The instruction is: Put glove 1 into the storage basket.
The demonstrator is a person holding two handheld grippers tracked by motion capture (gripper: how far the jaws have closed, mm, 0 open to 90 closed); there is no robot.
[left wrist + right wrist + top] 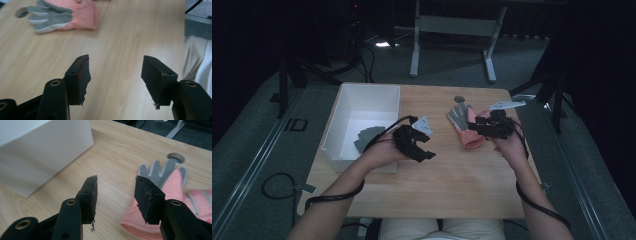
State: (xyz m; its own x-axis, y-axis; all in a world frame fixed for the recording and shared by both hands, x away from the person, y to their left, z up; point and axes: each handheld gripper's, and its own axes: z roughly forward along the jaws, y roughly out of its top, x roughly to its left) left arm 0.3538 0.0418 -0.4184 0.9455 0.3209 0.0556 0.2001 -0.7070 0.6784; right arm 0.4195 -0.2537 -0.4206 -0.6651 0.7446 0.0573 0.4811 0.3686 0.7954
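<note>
While both claws gape with nothing between them, the right claw (477, 125) hides part of the pink glove (464, 127).

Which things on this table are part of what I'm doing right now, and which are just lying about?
In play:
- pink knit glove with grey palm and fingers
- white rectangular open bin
- grey glove inside that bin
- left tool and right tool, both open, empty

Lying about:
- round grommet hole in the wooden tabletop
- grey desk frame beyond the table
</note>
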